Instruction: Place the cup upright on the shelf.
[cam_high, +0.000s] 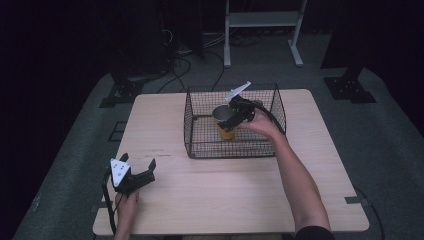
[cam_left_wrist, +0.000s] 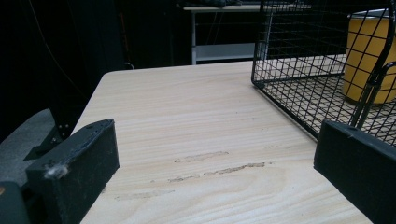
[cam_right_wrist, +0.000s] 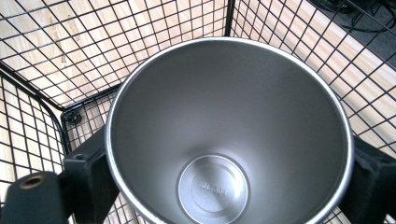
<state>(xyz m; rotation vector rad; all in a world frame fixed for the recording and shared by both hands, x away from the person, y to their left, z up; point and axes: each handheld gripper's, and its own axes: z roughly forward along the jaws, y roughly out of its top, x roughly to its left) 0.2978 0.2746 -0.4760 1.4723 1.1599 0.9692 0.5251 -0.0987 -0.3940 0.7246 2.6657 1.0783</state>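
A yellow cup (cam_high: 225, 131) with a steel inside (cam_right_wrist: 224, 140) stands upright in a black wire basket (cam_high: 200, 146) at the middle back of the wooden table (cam_high: 225, 200). My right gripper (cam_high: 232, 118) reaches into the basket from the right, and its two black jaws press on opposite sides of the cup just under the rim. My left gripper (cam_high: 138, 161) rests near the table's front left, open, with bare wood between its jaws. In the left gripper view the basket (cam_left_wrist: 289, 56) and the cup (cam_left_wrist: 366, 56) lie ahead to the right.
Scuff marks (cam_left_wrist: 219, 168) cross the wood in front of the left gripper. The basket's wire walls (cam_right_wrist: 46, 46) close in around the cup on all sides. A white shelf frame (cam_high: 262, 20) and cables (cam_high: 180, 65) sit on the floor beyond the table.
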